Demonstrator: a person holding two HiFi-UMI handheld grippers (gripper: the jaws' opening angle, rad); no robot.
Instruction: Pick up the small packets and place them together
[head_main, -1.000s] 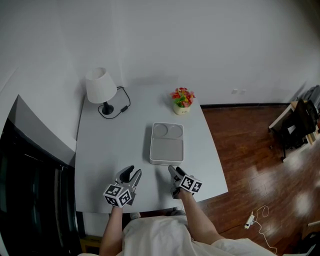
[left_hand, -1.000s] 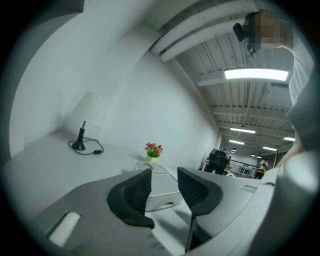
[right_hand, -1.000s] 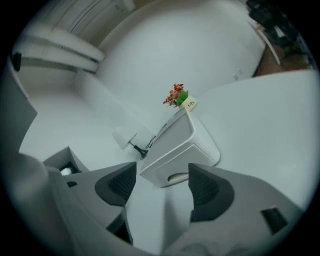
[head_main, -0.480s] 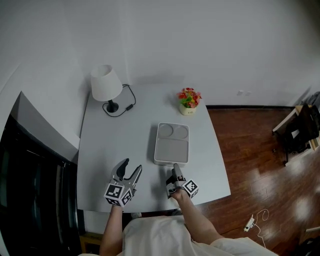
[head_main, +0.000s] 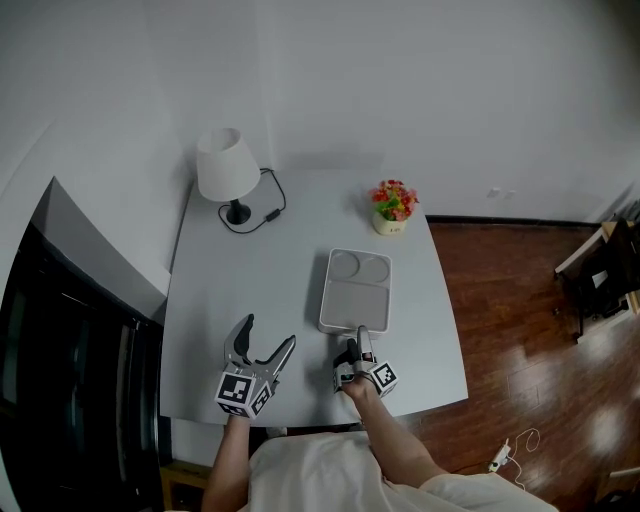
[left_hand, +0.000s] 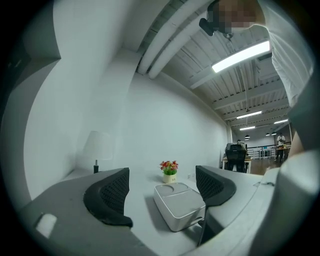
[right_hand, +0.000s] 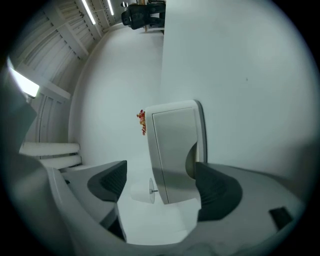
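Left claw (head_main: 270, 333) just opening, empty

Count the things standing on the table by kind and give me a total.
Lamp: 1
Flower pot: 1
Tray: 1
Total: 3

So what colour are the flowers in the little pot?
The flowers are red and orange with green leaves, clearest in the head view.

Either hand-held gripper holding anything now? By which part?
Nothing held. Jaws of left hand-held gripper and right hand-held gripper have just been opening, nothing between them.
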